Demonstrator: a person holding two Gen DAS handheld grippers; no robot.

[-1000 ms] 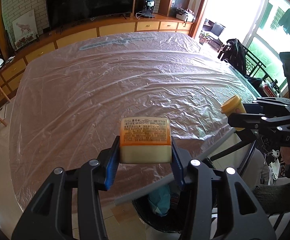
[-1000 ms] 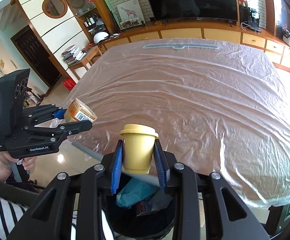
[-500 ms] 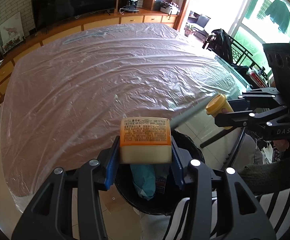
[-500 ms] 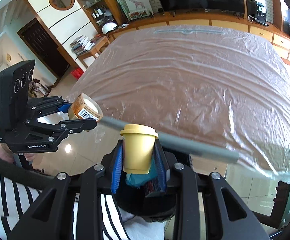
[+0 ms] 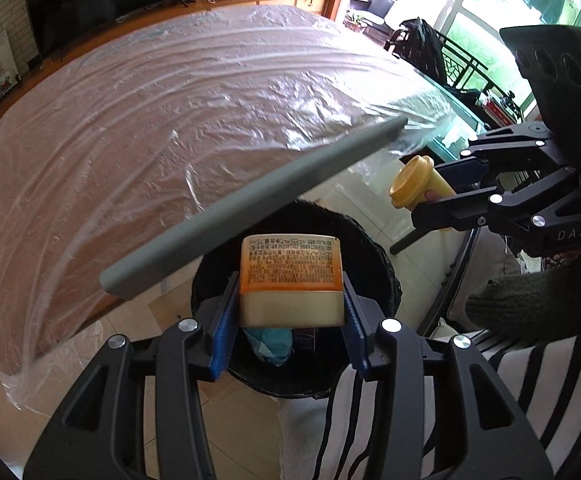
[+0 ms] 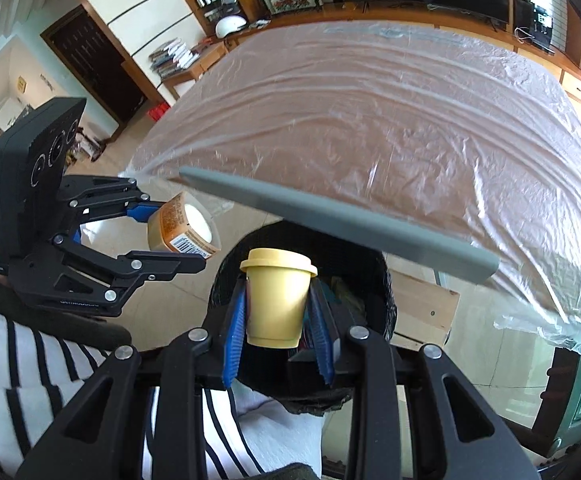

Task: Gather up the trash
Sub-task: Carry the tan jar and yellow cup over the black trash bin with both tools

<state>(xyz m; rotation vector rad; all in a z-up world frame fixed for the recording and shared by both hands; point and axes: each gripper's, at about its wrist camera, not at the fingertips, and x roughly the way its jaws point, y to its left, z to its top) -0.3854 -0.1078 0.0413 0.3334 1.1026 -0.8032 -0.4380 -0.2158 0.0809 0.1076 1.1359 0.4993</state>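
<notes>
The left claw is clamped on an orange-labelled jar, its blue pads pressing both sides. Directly below and ahead of this claw sits the black trash bin, its round rim open, with teal wrapping inside. A grey bar slants across just beyond the jar, running along the near edge of the table, which is draped in wrinkled clear plastic that overhangs the edge. To this claw's right, well apart, the right claw is clamped on a small yellow lidded cup, held upright over the bin's opening. From the right claw, the jar shows to the left, beside the bin's rim, with tiled floor between.
</notes>
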